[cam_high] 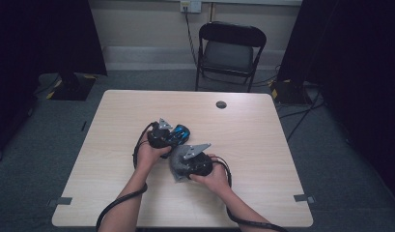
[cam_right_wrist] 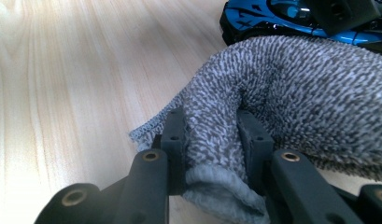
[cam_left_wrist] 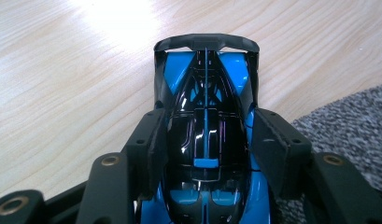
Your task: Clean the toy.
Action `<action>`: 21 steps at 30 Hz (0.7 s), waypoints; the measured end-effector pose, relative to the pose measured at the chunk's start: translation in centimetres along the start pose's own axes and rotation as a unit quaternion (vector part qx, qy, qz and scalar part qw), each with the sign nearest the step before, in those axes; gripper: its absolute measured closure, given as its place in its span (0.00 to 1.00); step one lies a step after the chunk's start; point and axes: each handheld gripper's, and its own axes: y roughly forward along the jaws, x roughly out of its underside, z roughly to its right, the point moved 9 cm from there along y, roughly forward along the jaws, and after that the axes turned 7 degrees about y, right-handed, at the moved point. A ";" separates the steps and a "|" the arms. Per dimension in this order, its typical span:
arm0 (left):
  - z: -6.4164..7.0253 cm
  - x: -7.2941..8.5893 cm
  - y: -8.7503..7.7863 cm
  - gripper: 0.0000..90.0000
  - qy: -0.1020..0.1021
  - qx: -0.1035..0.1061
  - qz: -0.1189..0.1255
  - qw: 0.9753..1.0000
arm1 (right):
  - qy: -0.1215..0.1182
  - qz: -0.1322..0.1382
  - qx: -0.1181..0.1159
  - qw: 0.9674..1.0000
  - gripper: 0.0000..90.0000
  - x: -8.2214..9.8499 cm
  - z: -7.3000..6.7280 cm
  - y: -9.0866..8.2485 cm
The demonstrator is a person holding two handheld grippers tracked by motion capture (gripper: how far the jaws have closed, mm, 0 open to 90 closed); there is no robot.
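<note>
A blue and black toy car sits near the middle of the wooden table. My left gripper is shut on the toy car, its jaws pressing on both flanks behind the rear wing. A grey knitted cloth is bunched between the jaws of my right gripper, which is shut on it. In the high view the right gripper holds the cloth just in front of the car, right beside the left gripper. The car lies just behind the cloth.
A round cable port sits in the table's far side. A black folding chair stands beyond the table. Dark curtains hang at both sides. Cables trail from both grippers off the near edge.
</note>
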 end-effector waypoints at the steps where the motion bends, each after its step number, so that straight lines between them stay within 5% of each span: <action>1: 0.0 0.0 0.0 0.51 0.000 0.000 0.000 1.000 | 0.000 0.000 -0.001 1.000 0.76 0.0 -0.1 0.0; 21: 0.0 0.1 -0.1 0.51 0.001 -0.002 0.000 1.000 | -0.013 0.001 -0.024 1.000 0.76 0.2 -1.7 0.3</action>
